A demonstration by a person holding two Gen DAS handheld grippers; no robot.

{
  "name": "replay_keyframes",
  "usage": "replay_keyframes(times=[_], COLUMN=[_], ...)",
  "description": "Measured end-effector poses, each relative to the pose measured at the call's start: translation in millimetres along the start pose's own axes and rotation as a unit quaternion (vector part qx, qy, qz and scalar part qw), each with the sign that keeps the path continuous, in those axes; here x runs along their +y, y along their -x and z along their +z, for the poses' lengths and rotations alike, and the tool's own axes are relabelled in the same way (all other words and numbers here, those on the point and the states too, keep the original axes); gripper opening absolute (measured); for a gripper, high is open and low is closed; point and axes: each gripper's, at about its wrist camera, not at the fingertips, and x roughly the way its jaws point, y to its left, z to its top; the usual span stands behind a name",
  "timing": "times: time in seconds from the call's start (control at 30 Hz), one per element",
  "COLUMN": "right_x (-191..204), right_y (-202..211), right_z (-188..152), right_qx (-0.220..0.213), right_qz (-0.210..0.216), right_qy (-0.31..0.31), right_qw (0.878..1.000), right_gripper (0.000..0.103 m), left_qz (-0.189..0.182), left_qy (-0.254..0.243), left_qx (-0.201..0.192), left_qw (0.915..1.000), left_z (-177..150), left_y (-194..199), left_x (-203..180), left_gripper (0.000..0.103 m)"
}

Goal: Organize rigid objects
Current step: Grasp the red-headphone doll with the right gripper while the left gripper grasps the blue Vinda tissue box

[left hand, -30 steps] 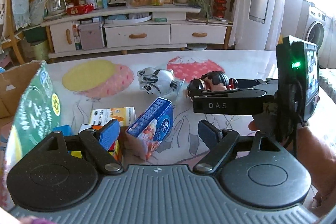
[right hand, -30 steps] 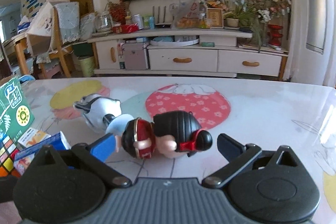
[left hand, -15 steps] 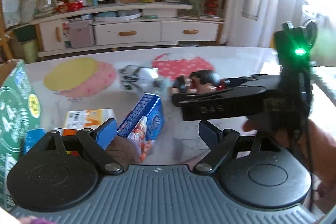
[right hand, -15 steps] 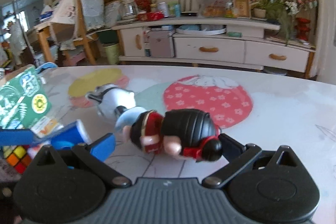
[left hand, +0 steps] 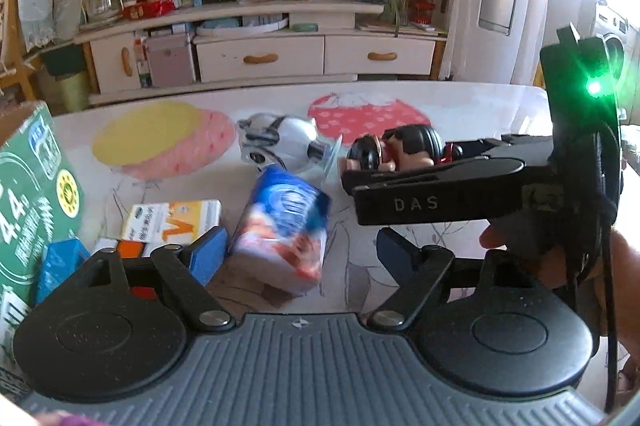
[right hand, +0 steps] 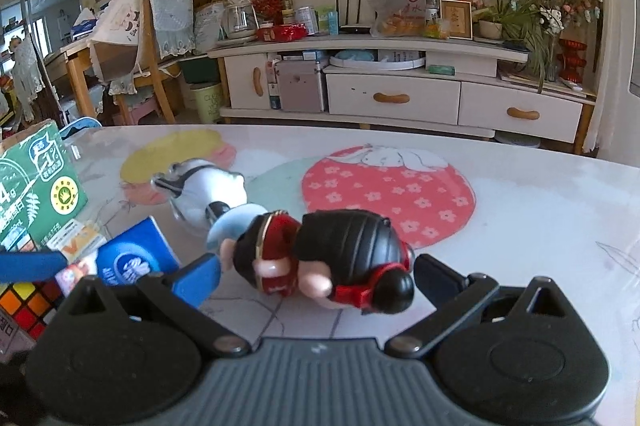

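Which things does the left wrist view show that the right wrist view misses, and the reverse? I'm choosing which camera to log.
Only the left wrist view shows the right tool from the side, its green light, and the hand holding it. Only the right wrist view shows the Rubik's cube and the wooden chair. Both show the black-and-red figurine lying between the right tool's open fingers, the white toy, the blue box, the orange-and-white box, the green carton and the TV cabinet.
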Motion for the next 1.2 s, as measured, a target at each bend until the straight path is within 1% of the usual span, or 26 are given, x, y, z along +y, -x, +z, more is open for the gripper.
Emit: replay_keyframes(times=[0.07, 0.17, 0.33, 0.4, 0.47, 0.5, 0.57, 0.63, 0.67, 0.7, 0.73, 0.77, 0.83, 0.9, 0.97, 1.0, 1.07, 1.13, 1.2], right_x=[2.7, 5.4, 5.3, 3.3, 1.7, 1.7, 1.3, 1.0, 1.1, 1.3, 1.2, 1.4, 3.1, 5.8, 8.3, 9.3, 10.5, 9.8, 8.3], right_y=[-3.1, -5.4, -5.2, -4.6, -3.3, -2.5, -1.3, -0.2, 0.2, 0.9, 2.0, 2.5, 3.5, 4.1, 4.9, 5.4, 5.5, 5.8, 5.9], right_z=[0.8, 1.7, 1.1, 0.7, 0.0, -0.4, -1.1, -1.6, -1.7, -2.2, -3.0, -3.6, -5.0, -5.7, -5.9, -6.2, -6.7, -7.0, -7.4], right_qx=[0.004, 0.006, 0.005, 0.004, 0.002, 0.002, 0.002, 0.001, 0.001, 0.001, 0.000, 0.001, 0.000, -0.001, -0.004, -0.005, -0.004, -0.005, -0.004], right_qz=[-0.009, -0.016, -0.023, -0.022, -0.019, -0.018, -0.016, -0.015, -0.015, -0.015, -0.016, -0.016, -0.019, -0.021, -0.022, -0.021, -0.019, -0.019, -0.017], right_qy=[0.005, 0.013, 0.015, 0.009, 0.004, 0.003, 0.002, 0.001, 0.000, 0.000, -0.001, -0.001, 0.002, 0.008, 0.017, 0.019, 0.022, 0.020, 0.016], right_qw=[1.000, 1.000, 1.000, 1.000, 1.000, 1.000, 1.000, 1.000, 1.000, 1.000, 1.000, 1.000, 1.000, 1.000, 1.000, 1.000, 1.000, 1.000, 1.000], right_gripper=[0.102, 0.102, 0.101, 0.101, 0.100, 0.100, 0.100, 0.100, 0.100, 0.100, 0.100, 0.100, 0.100, 0.100, 0.100, 0.100, 0.100, 0.100, 0.100], left_qz=[-0.001, 0.005, 0.015, 0.022, 0.033, 0.037, 0.044, 0.055, 0.062, 0.067, 0.071, 0.069, 0.063, 0.067, 0.068, 0.069, 0.076, 0.069, 0.078], left_qy=[-0.004, -0.014, -0.008, -0.008, -0.008, -0.008, -0.004, -0.005, -0.008, -0.010, -0.010, -0.007, -0.004, -0.012, -0.011, -0.010, -0.017, -0.023, -0.029], left_qx=[0.006, 0.002, -0.001, -0.001, -0.003, -0.004, -0.006, -0.007, -0.005, -0.002, 0.000, 0.000, 0.000, -0.001, -0.002, -0.002, -0.004, -0.003, -0.004], left_qw=[1.0000, 0.9999, 0.9998, 0.9997, 0.9994, 0.9993, 0.9990, 0.9985, 0.9980, 0.9977, 0.9975, 0.9976, 0.9980, 0.9977, 0.9976, 0.9975, 0.9969, 0.9973, 0.9965], left_z=[-1.5, -2.9, -3.9, -3.5, -3.3, -2.0, -1.5, -1.7, -1.9, -1.1, -1.3, -1.1, -2.3, -4.2, -5.3, -6.1, -7.8, -9.4, -10.0], left_y=[-5.1, -8.6, -13.0, -15.1, -16.7, -14.3, -13.6, -14.5, -15.4, -15.0, -14.1, -13.4, -11.9, -12.6, -14.3, -15.3, -17.4, -18.4, -20.0], left_x=[-2.2, -5.5, -1.7, -0.7, 0.4, -0.2, 3.3, 3.2, 3.0, 1.2, 2.1, 1.9, 1.4, -0.1, -0.3, -0.7, -2.0, -5.2, -8.0], left_gripper=[0.100, 0.100, 0.099, 0.094, 0.084, 0.081, 0.070, 0.064, 0.063, 0.063, 0.068, 0.075, 0.079, 0.082, 0.095, 0.097, 0.097, 0.093, 0.086])
